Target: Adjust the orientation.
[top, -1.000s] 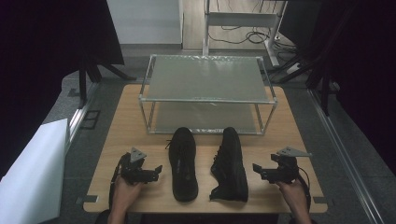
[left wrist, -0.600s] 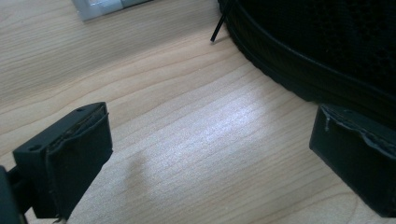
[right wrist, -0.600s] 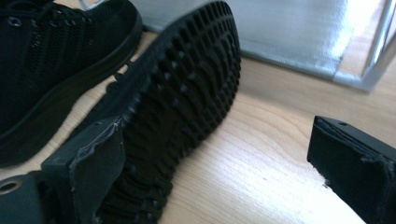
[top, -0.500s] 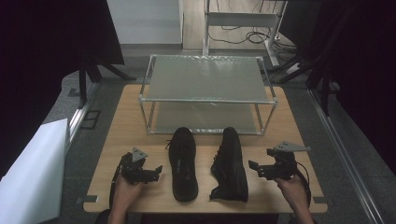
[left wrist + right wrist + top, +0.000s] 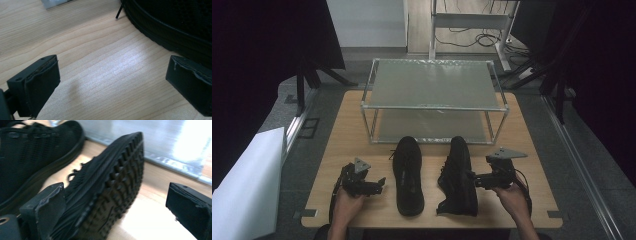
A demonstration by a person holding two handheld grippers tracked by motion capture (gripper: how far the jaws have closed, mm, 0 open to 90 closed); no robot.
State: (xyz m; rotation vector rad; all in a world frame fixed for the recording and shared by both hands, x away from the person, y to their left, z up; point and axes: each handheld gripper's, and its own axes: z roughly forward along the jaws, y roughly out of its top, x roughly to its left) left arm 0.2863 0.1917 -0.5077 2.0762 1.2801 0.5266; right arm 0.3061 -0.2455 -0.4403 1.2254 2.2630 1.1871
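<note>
Both tongs open at two black shoes on the surface
Right tongs [image 5: 473, 178] gape beside the tipped right shoe [image 5: 458, 176], its tread visible in right gripper view; left tongs [image 5: 381, 184] open near upright left shoe [image 5: 408, 175]; rack [image 5: 432, 107] beyond

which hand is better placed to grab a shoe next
Right. The right tool is open with the tipped shoe between its jaws; the left tool is open over bare table beside the upright shoe.

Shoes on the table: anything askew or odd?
Yes. The right shoe lies tipped on its side, its treaded sole turned toward the right gripper. The left shoe sits upright on its sole. Nothing looks spilled or damaged.
</note>
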